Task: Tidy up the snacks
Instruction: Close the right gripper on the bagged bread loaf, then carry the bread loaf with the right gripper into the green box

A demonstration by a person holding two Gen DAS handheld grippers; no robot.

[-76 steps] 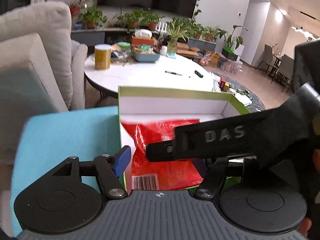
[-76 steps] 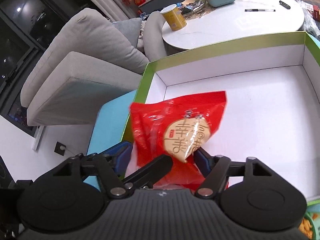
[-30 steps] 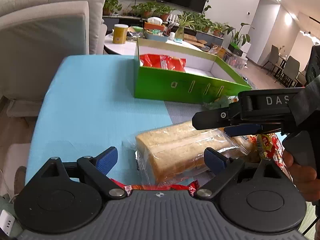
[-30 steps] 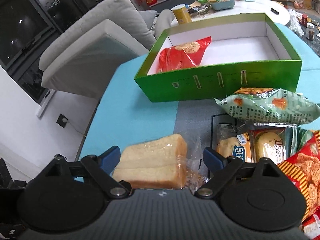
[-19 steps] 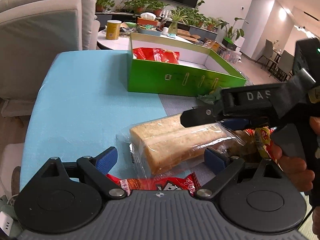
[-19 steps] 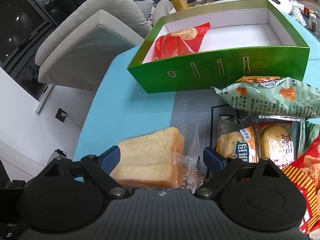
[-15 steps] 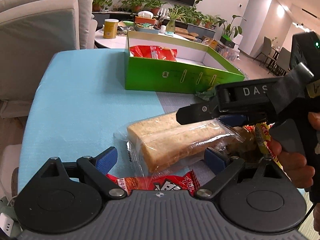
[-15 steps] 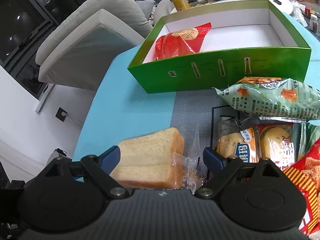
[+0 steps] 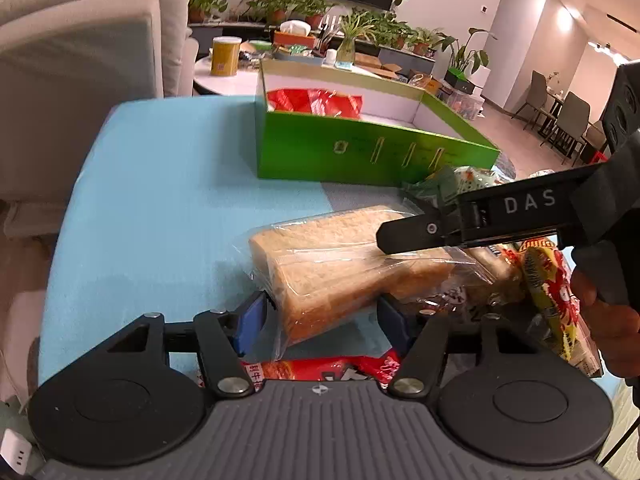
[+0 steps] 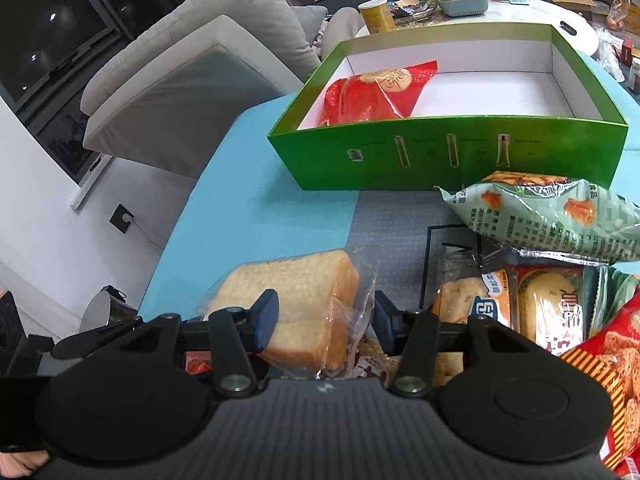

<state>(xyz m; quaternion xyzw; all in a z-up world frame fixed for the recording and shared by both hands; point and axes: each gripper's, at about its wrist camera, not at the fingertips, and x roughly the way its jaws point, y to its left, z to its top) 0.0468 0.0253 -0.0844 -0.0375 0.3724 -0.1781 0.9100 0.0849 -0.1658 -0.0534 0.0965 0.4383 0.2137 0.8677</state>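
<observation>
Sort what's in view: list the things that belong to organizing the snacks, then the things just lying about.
Belongs to the job:
- bagged bread, between both grippers' jaws
- green box
- red snack bag in the box
- pale green chip bag
- small bun packs

Just lying about:
- yellow can
- sofa
- potted plants

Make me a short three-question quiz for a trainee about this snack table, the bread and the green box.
1. True or false: the green box already holds a red snack bag.
2. What sits between the pads of both the left gripper and the right gripper? A) bagged bread loaf B) yellow can C) pale green chip bag
3. What colour is the cloth under the box?

Key
1. True; it lies at the box's left end.
2. A, the bagged bread loaf; the left gripper's jaws are closing on it.
3. Light blue.
</observation>
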